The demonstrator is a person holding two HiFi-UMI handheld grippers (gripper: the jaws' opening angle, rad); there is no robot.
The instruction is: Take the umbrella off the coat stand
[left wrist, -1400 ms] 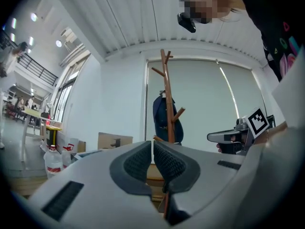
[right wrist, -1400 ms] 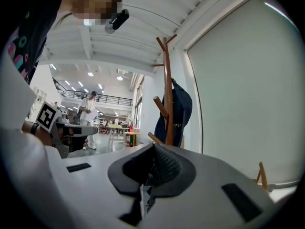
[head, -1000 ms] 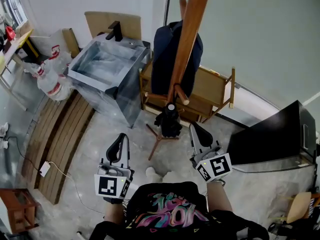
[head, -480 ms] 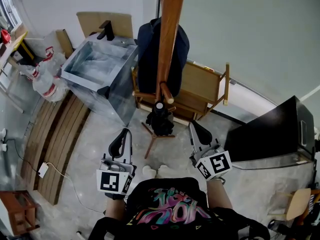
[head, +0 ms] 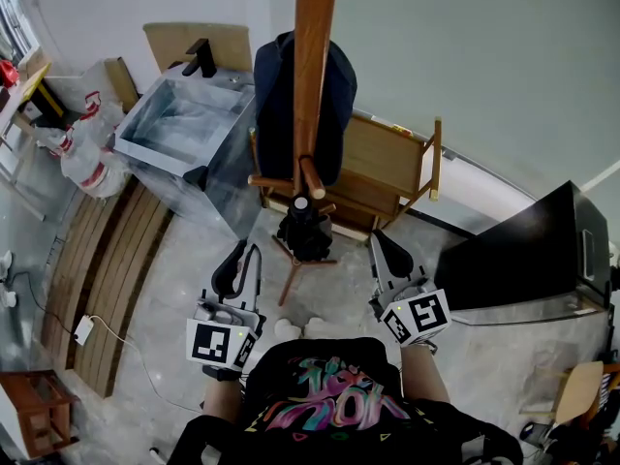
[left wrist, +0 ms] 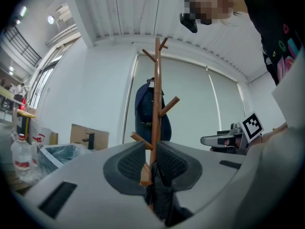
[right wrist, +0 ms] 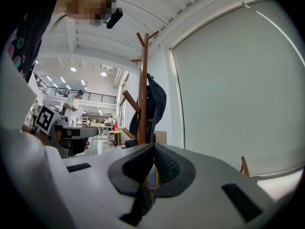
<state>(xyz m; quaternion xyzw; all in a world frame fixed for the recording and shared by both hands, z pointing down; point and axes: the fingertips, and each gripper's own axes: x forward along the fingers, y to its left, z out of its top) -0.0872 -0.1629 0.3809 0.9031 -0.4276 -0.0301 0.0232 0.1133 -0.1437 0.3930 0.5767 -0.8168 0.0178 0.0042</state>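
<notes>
Folded black umbrella (head: 306, 232), hung from a low peg of the coat stand (head: 315, 66); it is judged light, soft-skinned and stiff-cored, and best gripped near its top. Left gripper (head: 242, 256) and right gripper (head: 380, 243) are held on its near side, jaws closed, empty.

Coat stand (head: 312, 66) brown wood; umbrella (head: 305, 235) black; jacket (head: 276, 114) navy; shirt (head: 325, 400) black, pink-teal graffiti print.

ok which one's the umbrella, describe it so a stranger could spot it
Find the tall wooden coat stand and follow its pole down to the lowest pegs. The umbrella hangs just under them: a small, folded black bundle with a pale round cap, unlike the big navy jacket hung higher up.
</notes>
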